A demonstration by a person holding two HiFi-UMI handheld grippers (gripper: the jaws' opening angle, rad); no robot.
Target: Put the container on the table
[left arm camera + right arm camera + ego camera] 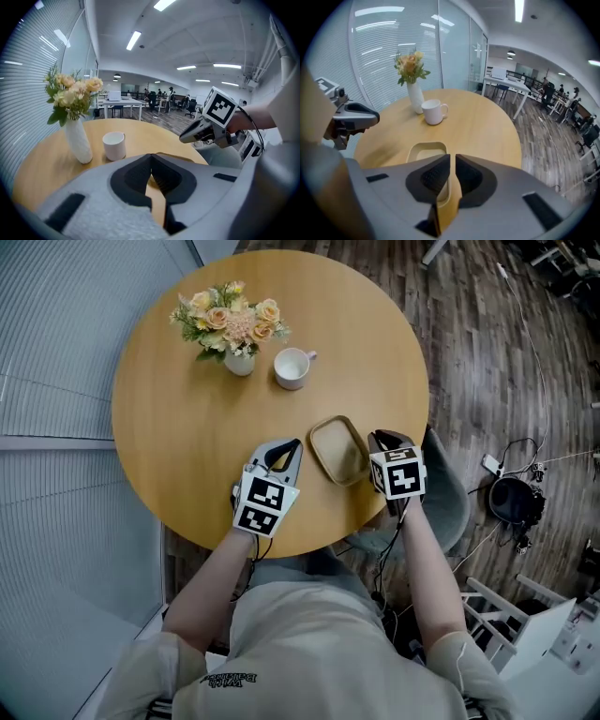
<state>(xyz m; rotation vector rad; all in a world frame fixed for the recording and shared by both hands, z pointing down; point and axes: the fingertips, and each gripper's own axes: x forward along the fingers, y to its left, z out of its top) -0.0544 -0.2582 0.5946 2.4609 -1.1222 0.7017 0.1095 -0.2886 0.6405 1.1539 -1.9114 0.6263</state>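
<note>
Table (pixel 178 456) holds one container (pixel 339 450), one mug (pixel 292 367), one vase (pixel 240 363).

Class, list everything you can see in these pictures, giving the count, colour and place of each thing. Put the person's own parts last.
table: one, round, light wood, centre of the head view.
vase of flowers: one, white vase with cream and peach blooms, far left of the table.
mug: one, white, just right of the vase.
container: one, tan, open, near edge of the table, between the grippers.
chair: one, grey, by the table's right edge.
left gripper: one, grey, jaws together, empty.
right gripper: one, grey, jaws closed on the container's rim.
</note>
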